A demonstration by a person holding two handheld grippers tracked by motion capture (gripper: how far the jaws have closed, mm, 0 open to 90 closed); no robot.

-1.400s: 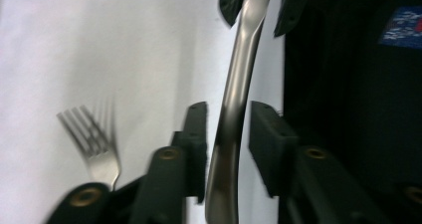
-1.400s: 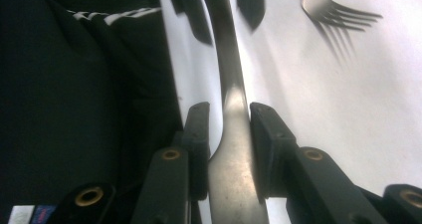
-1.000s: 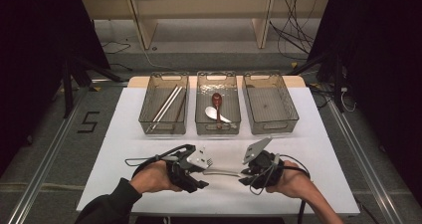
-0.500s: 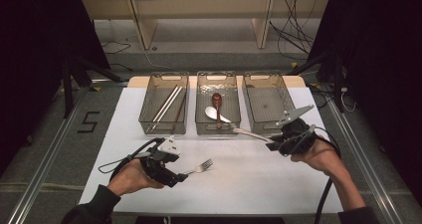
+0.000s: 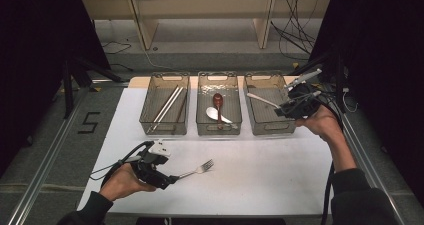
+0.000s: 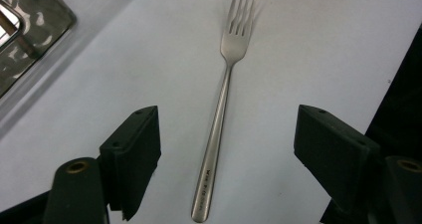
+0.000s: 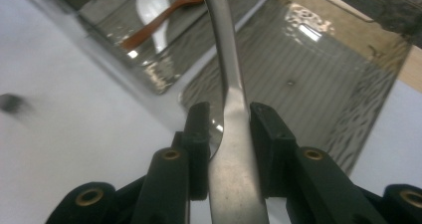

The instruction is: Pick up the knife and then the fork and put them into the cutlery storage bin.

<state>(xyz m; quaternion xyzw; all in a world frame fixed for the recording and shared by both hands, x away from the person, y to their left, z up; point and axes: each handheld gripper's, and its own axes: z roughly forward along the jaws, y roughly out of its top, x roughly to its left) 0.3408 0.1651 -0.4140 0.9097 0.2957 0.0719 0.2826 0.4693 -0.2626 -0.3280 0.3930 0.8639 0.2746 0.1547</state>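
A steel fork (image 5: 199, 170) (image 6: 219, 114) lies flat on the white table, tines pointing away from my left gripper (image 5: 172, 179) (image 6: 226, 122). The jaws have just been opening and stand wide on either side of the handle without touching it. My right gripper (image 5: 282, 109) (image 7: 229, 109) is shut on the flat handle of a silver utensil (image 5: 260, 100) (image 7: 224, 45). It holds the utensil level above the clear right tray (image 5: 272, 130); its far end runs out of the right gripper view.
Three clear trays stand in a row at the back. The left tray (image 5: 164, 130) holds long metal sticks (image 5: 167, 105). The middle tray (image 5: 219, 131) holds a brown spoon (image 5: 218, 101) and a white spoon (image 5: 212, 113). Cables trail from both grippers.
My right hand rose and swung from the table's middle to the right tray, carrying the utensil. My left hand slid toward the near left and its jaws spread off the fork.
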